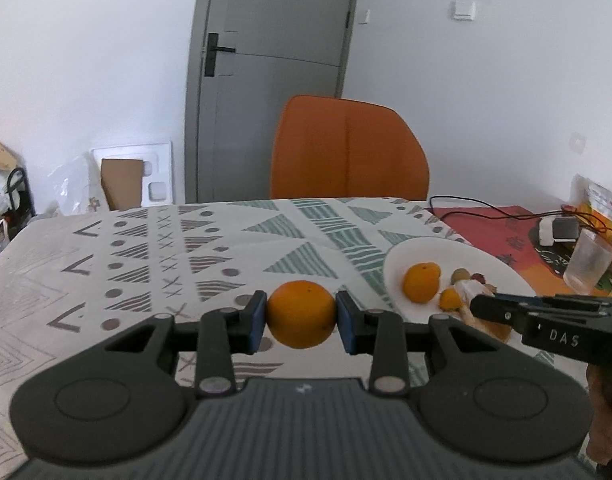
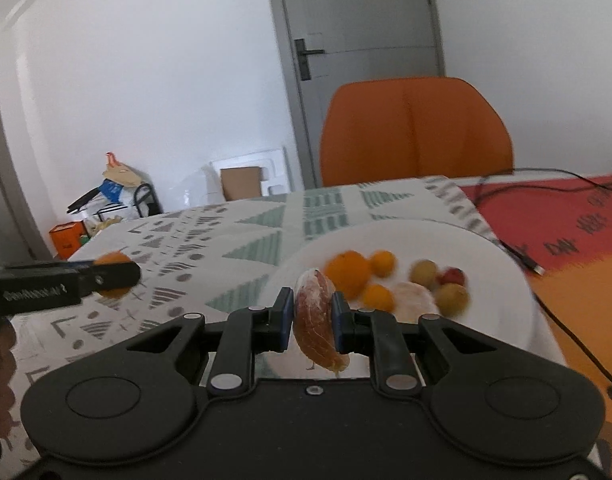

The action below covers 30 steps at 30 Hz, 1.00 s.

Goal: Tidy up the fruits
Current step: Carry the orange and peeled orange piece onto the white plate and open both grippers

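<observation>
My left gripper (image 1: pixel 301 316) is shut on a whole orange (image 1: pixel 301 314) and holds it above the patterned tablecloth (image 1: pixel 186 248), left of the white plate (image 1: pixel 410 252). My right gripper (image 2: pixel 313 314) is shut on a peeled citrus segment (image 2: pixel 315 312) over the near left rim of the plate (image 2: pixel 446 232). The plate holds an orange (image 2: pixel 348 270), two small oranges (image 2: pixel 383 263), a peeled piece (image 2: pixel 414 298) and small green and red fruits (image 2: pixel 452 296). The left gripper with its orange shows in the right wrist view (image 2: pixel 114 274). The right gripper shows in the left wrist view (image 1: pixel 476 304).
An orange chair (image 1: pixel 348 148) stands behind the table. A red mat (image 2: pixel 566 216) with black cables (image 2: pixel 522 256) lies right of the plate. A plastic cup (image 1: pixel 588 266) and a charger (image 1: pixel 556 230) stand at the far right.
</observation>
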Each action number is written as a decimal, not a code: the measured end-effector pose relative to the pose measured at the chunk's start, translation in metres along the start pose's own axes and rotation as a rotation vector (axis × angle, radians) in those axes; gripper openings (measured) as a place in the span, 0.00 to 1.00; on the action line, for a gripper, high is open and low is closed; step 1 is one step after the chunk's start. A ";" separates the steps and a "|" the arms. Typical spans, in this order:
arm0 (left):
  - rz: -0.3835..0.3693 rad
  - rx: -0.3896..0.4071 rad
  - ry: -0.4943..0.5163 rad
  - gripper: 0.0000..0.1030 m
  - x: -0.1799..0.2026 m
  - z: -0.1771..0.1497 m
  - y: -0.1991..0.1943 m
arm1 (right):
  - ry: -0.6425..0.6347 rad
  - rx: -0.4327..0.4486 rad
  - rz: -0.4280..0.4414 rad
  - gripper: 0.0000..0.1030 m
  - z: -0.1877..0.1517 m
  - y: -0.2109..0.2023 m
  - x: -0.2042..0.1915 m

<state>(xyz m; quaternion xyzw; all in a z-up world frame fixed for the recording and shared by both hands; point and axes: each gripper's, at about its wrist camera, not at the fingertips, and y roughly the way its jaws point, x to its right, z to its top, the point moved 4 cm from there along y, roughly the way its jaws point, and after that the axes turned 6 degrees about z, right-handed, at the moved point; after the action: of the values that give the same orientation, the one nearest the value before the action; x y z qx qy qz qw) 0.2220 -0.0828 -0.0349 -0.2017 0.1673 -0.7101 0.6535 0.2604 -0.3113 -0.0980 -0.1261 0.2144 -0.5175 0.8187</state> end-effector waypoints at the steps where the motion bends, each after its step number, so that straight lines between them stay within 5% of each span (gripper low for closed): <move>1: -0.002 -0.001 0.005 0.35 0.003 0.000 0.001 | 0.009 -0.001 -0.012 0.19 -0.002 -0.001 0.006; 30: -0.112 0.017 0.199 0.35 0.113 0.018 0.036 | 0.152 0.089 -0.022 0.31 -0.015 -0.036 0.063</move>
<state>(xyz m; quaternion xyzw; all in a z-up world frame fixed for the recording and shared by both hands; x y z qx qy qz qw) 0.2549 -0.1976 -0.0293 -0.1337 0.2139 -0.7635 0.5945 0.2485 -0.3833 -0.1097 -0.0523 0.2511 -0.5435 0.7993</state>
